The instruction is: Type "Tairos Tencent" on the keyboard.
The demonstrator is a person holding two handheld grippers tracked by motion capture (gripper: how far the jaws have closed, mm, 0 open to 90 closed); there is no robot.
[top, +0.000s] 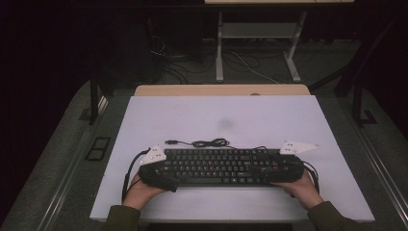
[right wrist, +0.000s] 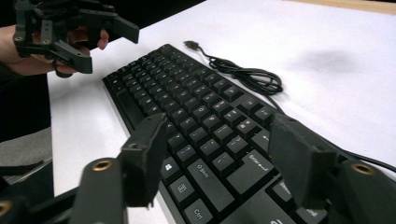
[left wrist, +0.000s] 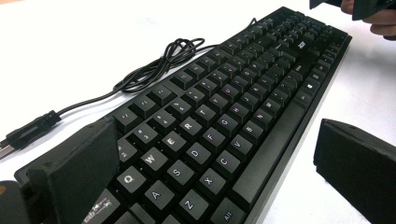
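Straddling both ends of the keyboard [top: 223, 167] near the table [top: 337, 192] edge, left gripper [left wrist: 215, 182] and right gripper [right wrist: 219, 158] fingers spread, unpinched; uneven squeeze likely to tilt or drop it.

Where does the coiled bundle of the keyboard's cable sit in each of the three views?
High view: the cable coil lies on the white table just behind the keyboard, near its middle.
Left gripper view: the coil is at upper centre, left of the keyboard's far rows.
Right gripper view: the coil is at upper right, beyond the keys.
Shared landmark: the cable's USB plug.
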